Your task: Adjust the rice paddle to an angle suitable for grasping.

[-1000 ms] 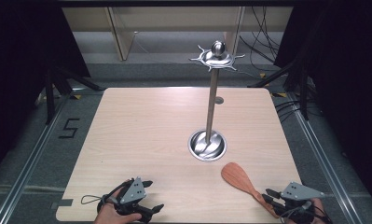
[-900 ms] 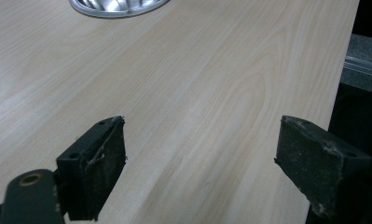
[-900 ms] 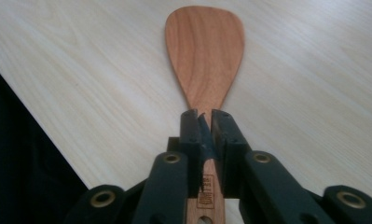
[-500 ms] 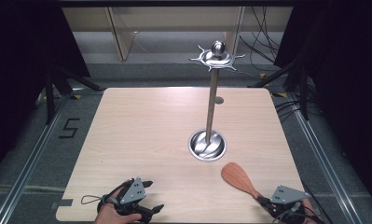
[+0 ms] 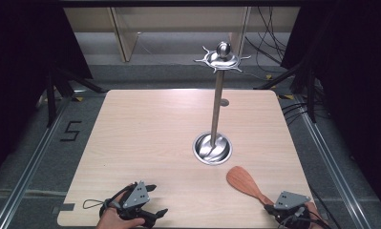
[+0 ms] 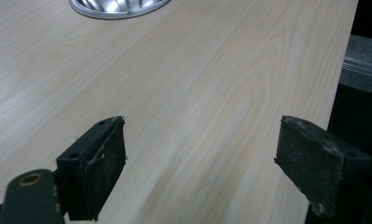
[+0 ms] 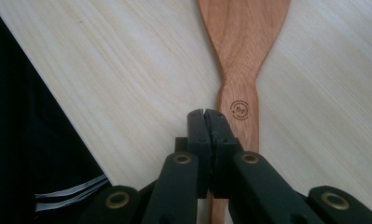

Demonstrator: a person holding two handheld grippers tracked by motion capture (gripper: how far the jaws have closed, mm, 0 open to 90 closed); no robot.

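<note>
Your right claw [image 7: 205,114] hovers with jaws pressed together, gripping nothing, above the handle of the flat reddish-brown wooden spatula [image 5: 245,183] lying near the tabletop's [image 5: 154,133] front right corner, likely lined up to grasp. Your left claw [image 6: 200,154] rests wide open and empty at the front edge, seemingly parked.

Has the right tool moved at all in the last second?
Yes. In the high view the right tool has slid left along the table's near edge, toward the spatula handle and nearer the stand's base.
</note>
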